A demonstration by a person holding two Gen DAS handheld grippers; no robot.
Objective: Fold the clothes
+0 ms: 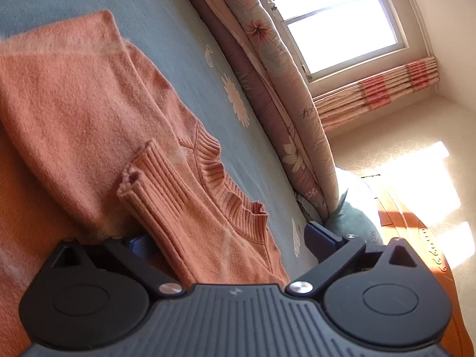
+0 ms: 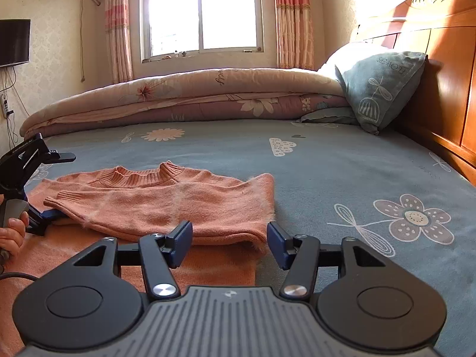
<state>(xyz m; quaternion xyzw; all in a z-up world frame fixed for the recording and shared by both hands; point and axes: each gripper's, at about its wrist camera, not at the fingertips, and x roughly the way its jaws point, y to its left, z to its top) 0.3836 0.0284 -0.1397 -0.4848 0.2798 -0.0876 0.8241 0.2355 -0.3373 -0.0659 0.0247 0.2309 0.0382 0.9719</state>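
Observation:
An orange knit sweater lies flat on the bed, one sleeve folded across its chest. Its ribbed cuff and ribbed collar show close up in the left wrist view. My left gripper is open wide, and the folded sleeve and shoulder run between its fingers without being pressed. In the right wrist view the left gripper sits at the sweater's left end, rolled on its side, held by a hand. My right gripper is open, its blue pads either side of the sweater's folded near edge.
The bed has a grey-blue flowered sheet. A rolled floral quilt runs along its far side under the window. A grey-blue pillow leans on the wooden headboard at the right. A dark screen hangs on the left wall.

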